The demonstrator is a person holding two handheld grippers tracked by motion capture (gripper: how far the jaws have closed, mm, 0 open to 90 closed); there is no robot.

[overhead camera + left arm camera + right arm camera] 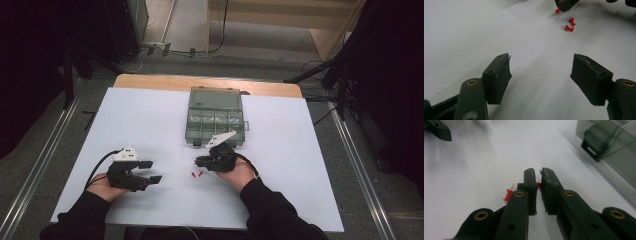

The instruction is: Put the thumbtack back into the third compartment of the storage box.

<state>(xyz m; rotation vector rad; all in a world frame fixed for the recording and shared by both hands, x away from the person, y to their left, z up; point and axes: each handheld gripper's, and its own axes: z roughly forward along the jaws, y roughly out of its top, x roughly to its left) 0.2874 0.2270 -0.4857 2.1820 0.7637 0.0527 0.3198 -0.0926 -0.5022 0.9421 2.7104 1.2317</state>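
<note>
Surface: a white sheet (150,115) is laid over a wooden table (150,80); all items rest on it.

Right gripper (200,161): held in the person's right hand (239,172), just in front of the box and pointed toward the left gripper. In the right gripper view the jaws are nearly together, and a red push pin (538,185) is seen pinched in the narrow gap between the pads.

Left gripper (151,171): held in the left hand (100,187) near the front left of the sheet, pointed toward the pins. Jaws are spread wide, with bare sheet between them.

Loose pins: two red push pins (195,175) lie on the sheet between the two grippers, just below the right gripper's tips; in the left gripper view they are seen close together, lying on their sides. A further pin (508,194) is seen beside the right gripper's jaws.

Compartment box (215,118): a grey translucent organiser, lid raised, at the middle of the sheet, behind the right gripper.
</note>
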